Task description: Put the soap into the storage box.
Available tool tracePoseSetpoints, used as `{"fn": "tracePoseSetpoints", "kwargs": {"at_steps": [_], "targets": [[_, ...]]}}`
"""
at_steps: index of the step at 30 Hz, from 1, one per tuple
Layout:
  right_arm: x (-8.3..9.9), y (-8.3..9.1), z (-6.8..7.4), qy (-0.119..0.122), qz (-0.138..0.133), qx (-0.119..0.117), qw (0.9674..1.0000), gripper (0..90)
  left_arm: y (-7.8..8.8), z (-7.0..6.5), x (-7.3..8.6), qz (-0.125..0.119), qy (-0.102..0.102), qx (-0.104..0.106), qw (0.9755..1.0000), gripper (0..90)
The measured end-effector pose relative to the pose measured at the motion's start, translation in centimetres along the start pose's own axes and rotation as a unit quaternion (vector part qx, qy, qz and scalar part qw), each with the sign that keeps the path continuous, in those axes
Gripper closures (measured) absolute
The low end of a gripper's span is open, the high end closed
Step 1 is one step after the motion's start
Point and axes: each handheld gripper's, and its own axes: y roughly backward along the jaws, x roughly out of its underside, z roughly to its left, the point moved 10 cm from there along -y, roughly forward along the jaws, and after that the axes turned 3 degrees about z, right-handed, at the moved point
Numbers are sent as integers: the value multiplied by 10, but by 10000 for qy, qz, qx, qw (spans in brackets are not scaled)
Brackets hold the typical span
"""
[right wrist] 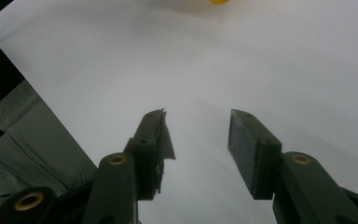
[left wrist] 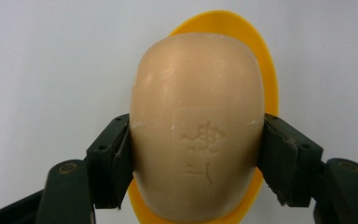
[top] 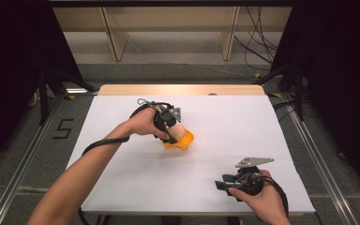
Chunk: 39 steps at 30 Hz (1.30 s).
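Observation:
A beige oval soap bar (left wrist: 198, 126) with stamped characters lies on a yellow dish (left wrist: 265, 60). My left gripper (left wrist: 196, 158) is shut on the soap, its pads (left wrist: 121, 161) pressed against both sides. In the high view the left gripper (top: 172, 129) sits at the table's middle over the soap (top: 180, 133) and the yellow dish (top: 183, 141). My right gripper (top: 221, 185) rests near the front right of the table, open with nothing between its pads (right wrist: 244, 144). A sliver of the yellow dish (right wrist: 218, 2) shows at the top of the right gripper view.
The table is covered with a white sheet (top: 225, 122), with a wooden strip (top: 183, 89) at its far edge. The white sheet's left edge (right wrist: 37, 84) drops to grey floor (right wrist: 23, 140) in the right gripper view. Cables trail from both grippers.

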Motion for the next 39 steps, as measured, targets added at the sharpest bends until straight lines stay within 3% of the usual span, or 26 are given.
{"fn": "tracePoseSetpoints", "kwargs": {"at_steps": [7, 10, 12, 14, 15, 16, 18, 22, 27, 28, 32, 39], "targets": [[0, 0, 0, -30, 4, 22, 10000, 564, -1, 3, 0, 104, 98, 19, 9999, 320], [0, 0, 0, -36, 6, 17, 10000, 564, 0, 1, -2, 29, 182, 66, 9998, 276], [0, 0, 2, -63, -2, -45, 10000, 564, 6, 1, -9, -203, 327, 87, 9992, 271], [0, 0, 0, 5, -11, -8, 10000, 564, 9, 0, -9, -186, 332, 104, 9992, 244], [-1, -1, 2, 3, -71, -115, 9999, 564, 9, 0, -9, -186, 332, 104, 9992, 238], [1, 0, 1, -22, 15, 1, 10000, 564, 10, -3, -8, -142, 301, 113, 9994, 230], [-1, -1, 1, 1, -65, -94, 9999, 563, 12, -4, -7, -135, 299, 87, 9994, 211], [0, 0, 0, 7, -13, -5, 10000, 563, 18, -7, -6, -179, 305, 37, 9994, 195], [0, 0, -1, -5, -6, 37, 10000, 563, 34, -12, -3, -335, 266, -123, 9990, 184], [0, 0, 0, -23, -13, 31, 10000, 563, 40, -16, 0, -435, 368, -199, 9982, 183], [0, 0, 0, -32, -7, 26, 10000, 563, 54, -20, 19, -256, 485, -519, 9971, 192], [0, -1, 0, -2, 12, 49, 10000, 563, 68, -30, 45, -323, 726, -749, 9940, 196]]}}
